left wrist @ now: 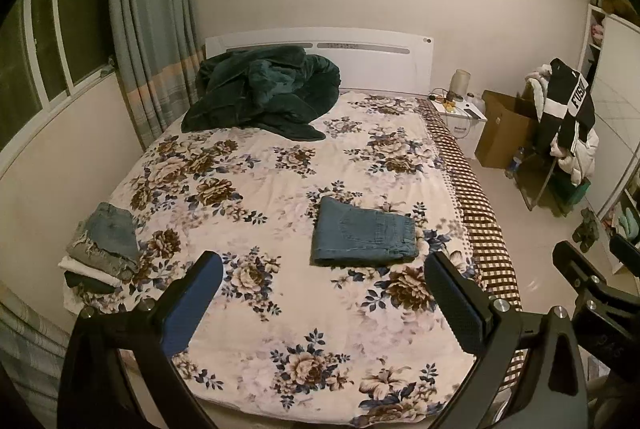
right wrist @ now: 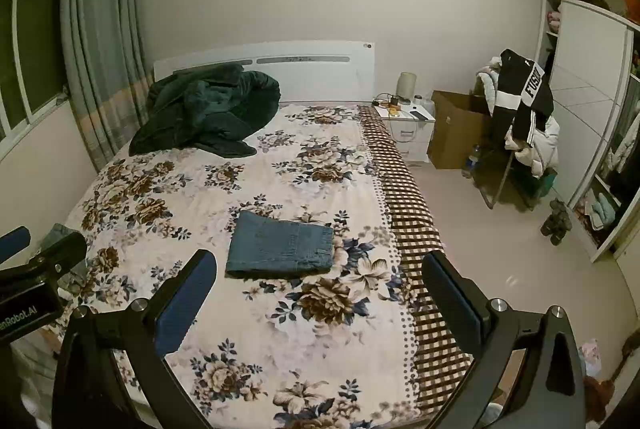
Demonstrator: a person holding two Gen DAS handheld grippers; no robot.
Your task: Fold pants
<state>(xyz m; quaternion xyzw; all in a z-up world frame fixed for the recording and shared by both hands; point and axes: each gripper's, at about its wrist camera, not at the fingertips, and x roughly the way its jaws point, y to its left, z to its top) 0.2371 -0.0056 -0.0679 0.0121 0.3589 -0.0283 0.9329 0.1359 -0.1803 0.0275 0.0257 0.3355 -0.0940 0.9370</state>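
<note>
Folded blue jeans (left wrist: 364,233) (right wrist: 282,244) lie as a flat rectangle on the floral bedspread (left wrist: 260,189) (right wrist: 200,189), toward the right side of the bed. My left gripper (left wrist: 324,269) hovers open above the foot of the bed, well short of the jeans, nothing between its fingers. My right gripper (right wrist: 320,269) is open too, raised over the bed's near right part, the jeans lying beyond its left finger. The right gripper's body shows at the right edge of the left wrist view, the left gripper's body at the left edge of the right wrist view.
A stack of folded clothes (left wrist: 102,249), topped by frayed denim shorts, sits at the bed's left edge. A dark green blanket (left wrist: 260,93) (right wrist: 204,109) is heaped by the headboard. Right of the bed stand a nightstand (right wrist: 408,125), a cardboard box (right wrist: 456,133), a clothes-laden chair (right wrist: 520,121) and a wardrobe (right wrist: 588,109).
</note>
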